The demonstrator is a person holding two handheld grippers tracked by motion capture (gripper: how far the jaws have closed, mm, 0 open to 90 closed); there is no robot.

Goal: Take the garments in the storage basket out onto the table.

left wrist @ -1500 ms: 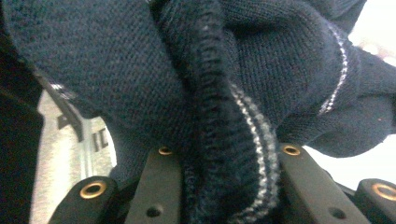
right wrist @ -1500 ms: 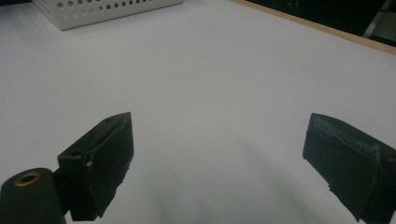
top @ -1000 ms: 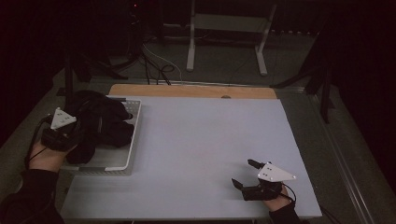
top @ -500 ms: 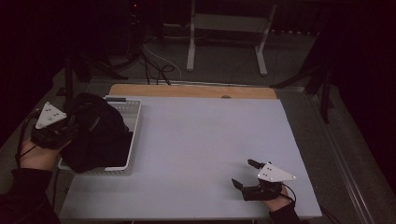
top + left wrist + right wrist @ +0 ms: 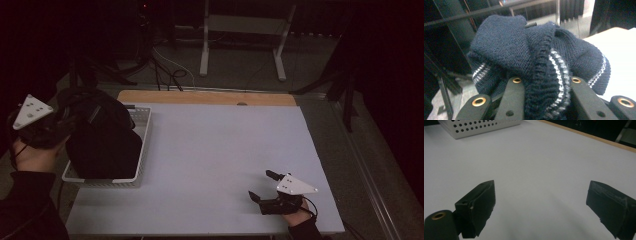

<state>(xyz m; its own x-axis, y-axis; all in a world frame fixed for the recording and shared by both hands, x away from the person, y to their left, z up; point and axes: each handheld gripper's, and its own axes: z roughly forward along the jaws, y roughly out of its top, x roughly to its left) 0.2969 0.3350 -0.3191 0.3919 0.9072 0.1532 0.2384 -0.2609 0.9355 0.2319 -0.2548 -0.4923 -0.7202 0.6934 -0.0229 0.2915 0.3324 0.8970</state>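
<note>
White table (image 5: 210, 150), wooden far edge, perforated white basket (image 5: 142, 131) at left

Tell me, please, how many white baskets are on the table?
1. The white basket stands at the table's left edge, partly hidden behind the dark knitted garment that the left gripper holds above it. Its perforated wall also appears in the right gripper view.

The knitted sweater (image 5: 536, 57) at the centre of the left gripper view is dark navy wool-like cloth, coarse and ribbed, with pale stripes. The basket (image 5: 479, 127), upper left of the right gripper view, looks like white perforated plastic. The table (image 5: 225, 150) top is smooth, matt white, edged in wood.
</note>
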